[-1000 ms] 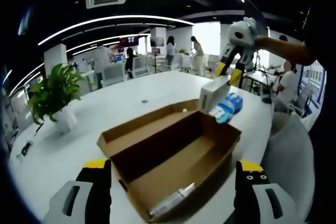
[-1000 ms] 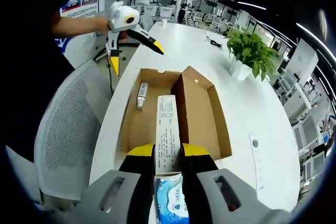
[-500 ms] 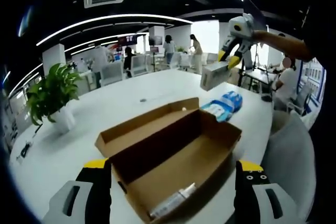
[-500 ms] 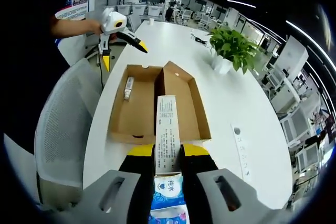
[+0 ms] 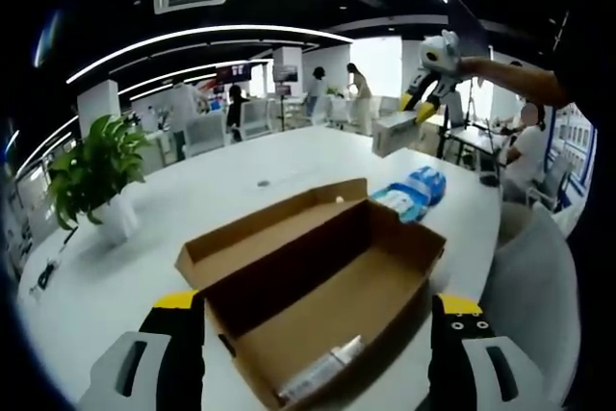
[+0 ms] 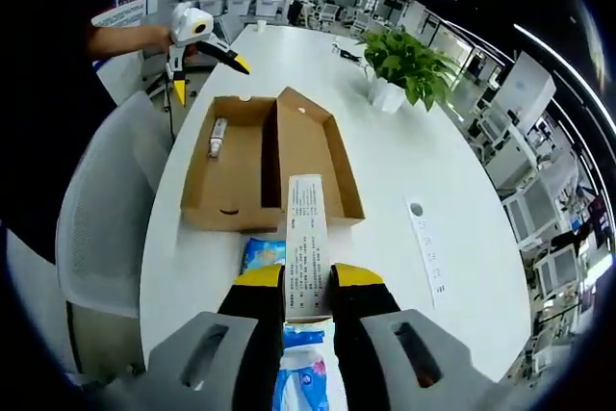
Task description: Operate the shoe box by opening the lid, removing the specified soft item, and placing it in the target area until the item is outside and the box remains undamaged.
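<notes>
Right gripper (image 6: 308, 281) bottom centre of right gripper view, jaws clamped tight. Same gripper upper right of left gripper view (image 5: 423, 108), on an outstretched forearm (image 5: 510, 84). Left gripper (image 5: 313, 320) lower frame, jaws spread wide; also upper left of right gripper view (image 6: 197, 64).

White table (image 6: 423, 156), open cardboard shoe box (image 6: 260, 156) lying on it, blue tissue pack (image 5: 412, 192) just beside the box, potted plant (image 6: 399, 64) well apart
</notes>
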Motion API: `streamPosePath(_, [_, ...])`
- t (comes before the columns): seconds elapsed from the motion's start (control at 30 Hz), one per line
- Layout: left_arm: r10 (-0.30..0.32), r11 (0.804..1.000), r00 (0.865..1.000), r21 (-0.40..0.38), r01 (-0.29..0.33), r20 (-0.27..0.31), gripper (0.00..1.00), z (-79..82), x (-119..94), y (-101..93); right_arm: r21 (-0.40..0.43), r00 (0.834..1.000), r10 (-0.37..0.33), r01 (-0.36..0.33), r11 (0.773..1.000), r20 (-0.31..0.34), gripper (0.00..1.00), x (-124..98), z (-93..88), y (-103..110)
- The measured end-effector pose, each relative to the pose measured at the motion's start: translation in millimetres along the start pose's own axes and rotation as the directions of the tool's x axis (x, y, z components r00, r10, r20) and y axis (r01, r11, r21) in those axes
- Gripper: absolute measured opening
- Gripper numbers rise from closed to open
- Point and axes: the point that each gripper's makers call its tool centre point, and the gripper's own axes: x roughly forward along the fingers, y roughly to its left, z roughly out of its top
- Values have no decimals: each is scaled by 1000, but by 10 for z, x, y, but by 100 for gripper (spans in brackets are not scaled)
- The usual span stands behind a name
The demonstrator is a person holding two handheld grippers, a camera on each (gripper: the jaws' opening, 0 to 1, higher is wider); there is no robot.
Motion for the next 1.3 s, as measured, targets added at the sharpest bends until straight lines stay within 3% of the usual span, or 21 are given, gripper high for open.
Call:
streamPosePath(0.6, [2, 1000, 1000, 1, -2, -9, 97, -4, 54, 28, 68, 994, 7, 0, 998, -104, 15, 139, -749, -270])
streamPosePath(1.3, [9, 1000, 999, 2, -9, -33, 94, -64, 120, 117, 108, 971, 50, -25, 994, -235, 15, 394, -1596, -494])
